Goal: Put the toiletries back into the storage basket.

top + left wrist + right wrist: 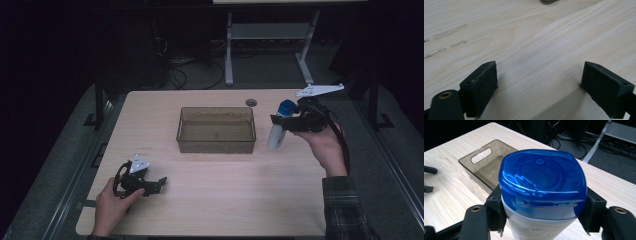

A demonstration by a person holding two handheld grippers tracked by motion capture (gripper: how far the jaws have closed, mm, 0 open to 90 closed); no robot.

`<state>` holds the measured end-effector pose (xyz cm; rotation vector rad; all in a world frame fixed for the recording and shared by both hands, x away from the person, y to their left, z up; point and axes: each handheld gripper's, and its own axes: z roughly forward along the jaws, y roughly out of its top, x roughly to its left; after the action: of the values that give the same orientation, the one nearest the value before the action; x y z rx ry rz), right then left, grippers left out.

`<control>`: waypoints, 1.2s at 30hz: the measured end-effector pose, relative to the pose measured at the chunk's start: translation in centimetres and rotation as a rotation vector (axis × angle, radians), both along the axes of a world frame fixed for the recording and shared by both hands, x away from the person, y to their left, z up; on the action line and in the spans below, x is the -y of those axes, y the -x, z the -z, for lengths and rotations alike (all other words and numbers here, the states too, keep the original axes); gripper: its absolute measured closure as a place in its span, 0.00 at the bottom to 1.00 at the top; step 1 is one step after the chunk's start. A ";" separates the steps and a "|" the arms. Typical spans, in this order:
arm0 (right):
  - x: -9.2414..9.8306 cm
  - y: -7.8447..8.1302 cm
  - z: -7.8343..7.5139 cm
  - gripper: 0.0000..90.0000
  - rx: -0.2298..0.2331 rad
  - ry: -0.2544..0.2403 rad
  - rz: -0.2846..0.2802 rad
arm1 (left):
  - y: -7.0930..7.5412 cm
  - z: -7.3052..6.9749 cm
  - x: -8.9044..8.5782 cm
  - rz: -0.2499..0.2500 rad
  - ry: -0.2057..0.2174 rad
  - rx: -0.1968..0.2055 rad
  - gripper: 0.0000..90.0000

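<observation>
A white bottle with a blue cap [278,127] hangs upright just off the right end of a clear brownish bin [216,130], lifted above the table. My right gripper [280,121] is shut on it just below the cap. In the right gripper view the blue cap [542,178] sits large between the two black jaws, which press on the bottle's sides, with the bin [485,161] beyond it. My left gripper [159,184] rests near the table's front left, open. Its pads [482,85] stand wide apart over bare wood with nothing between them.
The light wood table [220,200] has a round grommet hole [251,102] behind the bin. The bin holds nothing. Beyond the table's far edge are a white desk frame [265,35] and cables on a dark floor.
</observation>
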<state>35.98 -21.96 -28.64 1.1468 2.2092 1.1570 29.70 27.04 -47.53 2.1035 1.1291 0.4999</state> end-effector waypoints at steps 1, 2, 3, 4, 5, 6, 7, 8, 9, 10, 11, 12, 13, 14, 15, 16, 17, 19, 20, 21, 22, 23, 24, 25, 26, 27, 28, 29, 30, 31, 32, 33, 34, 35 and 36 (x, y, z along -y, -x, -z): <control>0.0 0.0 0.0 0.39 0.000 0.000 0.000 | 0.0 0.0 0.0 0.000 0.000 0.000 0.13; -0.2 -0.2 -0.1 0.39 0.004 0.001 -0.001 | 0.0 0.0 0.0 0.000 0.000 0.000 0.14; -0.2 -0.2 -0.1 0.39 0.004 0.001 -0.001 | 0.0 0.0 0.0 0.000 0.000 0.000 0.14; -0.3 -0.3 -0.2 0.39 0.006 0.000 0.000 | 0.0 0.0 0.0 0.000 0.000 0.000 0.14; -0.5 -0.5 -0.3 0.39 0.007 -0.004 -0.002 | 0.0 0.0 0.0 0.000 0.000 0.001 0.14; -0.6 -0.6 -0.3 0.39 0.009 -0.006 -0.001 | 0.0 0.0 0.0 0.000 0.000 0.000 0.13; -0.6 -0.6 -0.3 0.39 0.009 -0.006 -0.001 | 0.0 0.0 0.0 0.000 0.000 0.000 0.14; -0.8 -0.8 -0.4 0.39 0.012 -0.009 -0.003 | 0.0 0.0 0.0 0.001 -0.001 -0.001 0.13; -0.8 -0.8 -0.4 0.39 0.012 -0.009 -0.003 | 0.0 0.0 0.0 0.001 -0.001 -0.001 0.14; -0.9 -0.9 -0.4 0.39 0.014 -0.012 -0.003 | 0.0 0.0 0.0 0.000 -0.001 -0.002 0.14; -1.0 -1.1 -0.4 0.39 0.014 -0.014 -0.005 | 0.0 0.0 0.0 0.000 -0.001 -0.002 0.14; -1.3 -1.3 -0.5 0.39 0.015 -0.013 -0.005 | 0.0 0.0 0.0 0.000 0.000 -0.002 0.14; -1.3 -1.3 -0.5 0.39 0.015 -0.013 -0.005 | 0.0 0.0 0.0 0.000 0.000 -0.002 0.14; -1.4 -1.4 -0.5 0.39 0.016 -0.012 -0.005 | 0.0 0.0 0.0 0.000 -0.001 -0.001 0.14; -1.5 -1.6 -0.5 0.39 0.015 -0.009 -0.008 | 0.0 0.0 0.0 0.001 -0.001 -0.001 0.13; -1.8 -1.8 -0.6 0.39 0.016 -0.004 -0.009 | 0.0 0.0 0.0 0.000 -0.001 -0.002 0.13; -1.8 -1.8 -0.6 0.39 0.016 -0.004 -0.009 | 0.0 0.0 0.0 0.000 -0.001 -0.002 0.13; -2.1 -2.1 -0.7 0.39 0.018 -0.004 -0.013 | 0.0 0.0 0.0 0.001 -0.001 -0.001 0.13; -2.4 -2.3 -0.8 0.39 0.019 -0.006 -0.014 | 0.0 0.0 0.0 0.000 0.000 -0.001 0.13; -2.4 -2.3 -0.8 0.39 0.019 -0.006 -0.014 | 0.0 0.0 0.0 0.000 0.000 -0.001 0.13; -2.7 -2.6 -0.8 0.39 0.026 -0.009 -0.016 | 0.0 0.0 0.0 0.000 0.000 -0.001 0.14; -2.7 -2.6 -0.8 0.39 0.026 -0.009 -0.016 | 0.0 0.0 0.0 0.000 0.000 -0.001 0.14; -3.1 -2.9 -0.8 0.39 0.023 -0.007 -0.021 | 0.0 0.0 0.0 0.000 0.000 0.000 0.13; -3.1 -2.9 -0.8 0.39 0.023 -0.007 -0.021 | 0.0 0.0 0.0 0.000 0.000 0.000 0.14; -3.3 -3.0 -0.8 0.39 0.027 -0.007 -0.022 | 0.0 0.0 0.0 0.000 0.000 0.000 0.14; -3.5 -3.1 -0.8 0.39 0.027 -0.006 -0.023 | 0.0 0.0 0.0 0.000 0.000 0.000 0.14; -3.8 -3.3 -0.9 0.39 0.028 -0.004 -0.029 | 0.0 0.0 0.0 0.000 0.001 0.000 0.14; -4.0 -3.4 -0.9 0.39 0.029 -0.003 -0.032 | 0.0 0.0 0.0 0.000 0.000 0.000 0.13; -4.2 -3.5 -0.9 0.39 0.030 -0.001 -0.034 | 0.0 0.0 0.0 0.000 0.000 0.000 0.14; -4.2 -3.5 -0.9 0.39 0.030 -0.001 -0.034 | 0.0 0.0 0.0 0.000 0.000 0.000 0.14; -4.7 -3.7 -1.0 0.39 0.035 -0.001 -0.037 | 0.0 0.0 0.0 0.000 0.000 0.000 0.13; -4.9 -3.8 -1.0 0.39 0.038 -0.001 -0.039 | 0.0 0.0 0.0 0.000 0.000 0.000 0.14; -4.9 -3.8 -1.0 0.39 0.038 -0.001 -0.039 | 0.0 0.0 0.0 0.000 0.000 0.000 0.14; -5.2 -3.9 -1.1 0.39 0.041 -0.003 -0.044 | 0.0 0.0 0.0 0.000 0.000 0.000 0.13; -5.3 -4.0 -1.1 0.39 0.040 -0.005 -0.044 | 0.0 0.0 0.0 0.000 0.000 0.000 0.14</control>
<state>39.98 -16.63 -27.57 1.0722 2.2129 1.1936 29.70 27.04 -47.53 2.1031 1.1295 0.4997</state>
